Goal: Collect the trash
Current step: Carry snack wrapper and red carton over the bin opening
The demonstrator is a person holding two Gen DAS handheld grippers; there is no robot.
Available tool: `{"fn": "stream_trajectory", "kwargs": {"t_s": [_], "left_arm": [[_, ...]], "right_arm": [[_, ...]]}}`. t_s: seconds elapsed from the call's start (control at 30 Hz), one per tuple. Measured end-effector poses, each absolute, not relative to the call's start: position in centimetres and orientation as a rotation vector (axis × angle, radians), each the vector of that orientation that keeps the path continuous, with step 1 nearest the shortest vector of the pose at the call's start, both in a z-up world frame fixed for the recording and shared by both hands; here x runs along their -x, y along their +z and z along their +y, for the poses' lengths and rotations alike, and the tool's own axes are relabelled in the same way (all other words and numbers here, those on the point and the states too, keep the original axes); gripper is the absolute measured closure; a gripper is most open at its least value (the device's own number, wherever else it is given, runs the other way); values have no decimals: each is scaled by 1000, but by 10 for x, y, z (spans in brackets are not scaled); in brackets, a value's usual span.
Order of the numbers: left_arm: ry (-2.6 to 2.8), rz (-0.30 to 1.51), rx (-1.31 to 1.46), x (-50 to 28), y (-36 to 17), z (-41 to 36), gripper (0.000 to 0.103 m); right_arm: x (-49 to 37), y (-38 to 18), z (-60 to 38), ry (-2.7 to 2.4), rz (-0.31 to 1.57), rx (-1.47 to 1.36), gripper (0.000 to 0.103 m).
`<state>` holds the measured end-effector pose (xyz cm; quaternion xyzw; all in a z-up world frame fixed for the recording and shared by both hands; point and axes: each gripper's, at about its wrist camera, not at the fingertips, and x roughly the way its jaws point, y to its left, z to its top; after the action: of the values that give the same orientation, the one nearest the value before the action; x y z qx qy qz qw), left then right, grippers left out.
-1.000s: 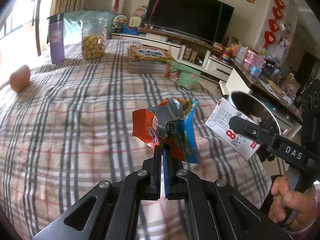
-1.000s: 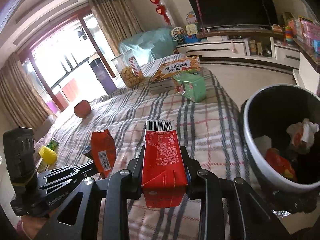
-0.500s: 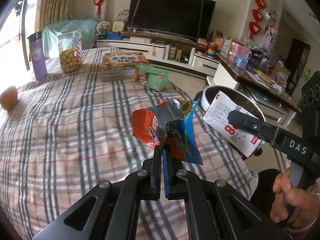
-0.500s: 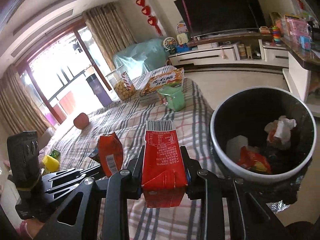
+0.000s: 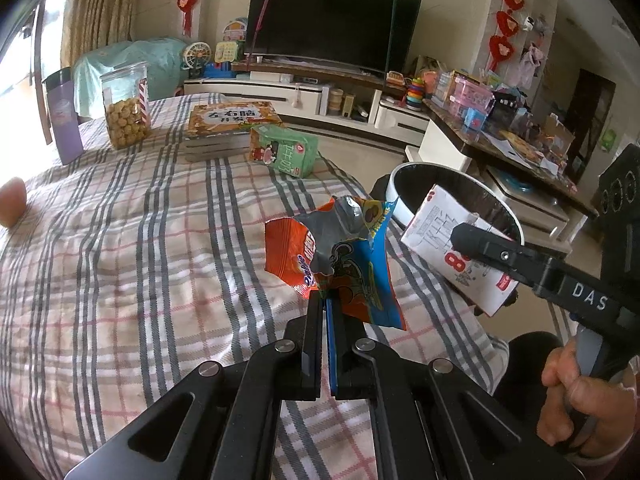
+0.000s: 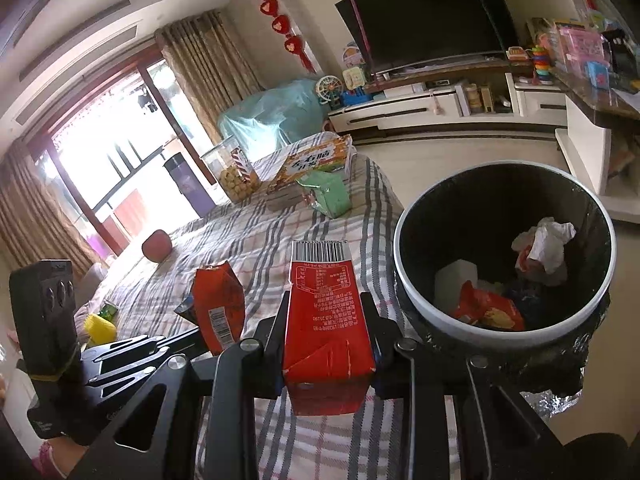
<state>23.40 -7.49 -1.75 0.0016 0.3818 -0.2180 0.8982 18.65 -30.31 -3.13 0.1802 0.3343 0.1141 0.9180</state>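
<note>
My left gripper [image 5: 329,300] is shut on a torn orange and blue snack wrapper [image 5: 340,264], held above the plaid tablecloth [image 5: 140,260]. The wrapper also shows in the right wrist view [image 6: 218,306]. My right gripper [image 6: 326,312] is shut on a red and white drink carton [image 6: 324,320], held just left of the round black trash bin [image 6: 404,280]. The carton [image 5: 452,256] hangs before the bin's white rim [image 5: 400,200] in the left wrist view. The bin holds crumpled paper [image 6: 546,246] and wrappers.
At the table's far end stand a jar of biscuits [image 5: 126,110], a purple cup [image 5: 64,120], a flat game box [image 5: 230,124] and a green pack [image 5: 286,150]. A red apple [image 6: 157,245] lies at the left. A TV unit [image 5: 320,92] stands behind.
Both grippers have moved with their loads toward the trash bin. The bin looks larger and nearer in the right wrist view. Both grips are unchanged.
</note>
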Motion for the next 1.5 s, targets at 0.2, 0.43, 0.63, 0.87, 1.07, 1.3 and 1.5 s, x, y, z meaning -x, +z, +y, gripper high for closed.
{"fn": "stream_trajectory", "kwargs": {"t_s": [0.2, 0.43, 0.63, 0.87, 1.07, 1.3, 1.5], "left_arm": [[-469, 789, -12, -236, -16, -83, 103], [-507, 783, -32, -243, -15, -98, 103], [-543, 774, -56, -252, -13, -115, 103], [-576, 764, -77, -260, -13, -135, 103], [-598, 759, -90, -267, -11, -151, 103], [-616, 760, -103, -274, -12, -165, 103], [-627, 760, -115, -280, -13, -177, 103]], "right_arm": [[-184, -24, -312, 223, 667, -374, 73], [-181, -22, -329, 187, 659, -384, 73], [-178, -21, -348, 147, 650, -396, 73], [-174, -20, -370, 109, 640, -415, 73], [-172, -18, -384, 85, 634, -424, 73], [-172, -16, -397, 63, 629, -430, 73], [-174, -17, -405, 50, 629, -438, 73]]}}
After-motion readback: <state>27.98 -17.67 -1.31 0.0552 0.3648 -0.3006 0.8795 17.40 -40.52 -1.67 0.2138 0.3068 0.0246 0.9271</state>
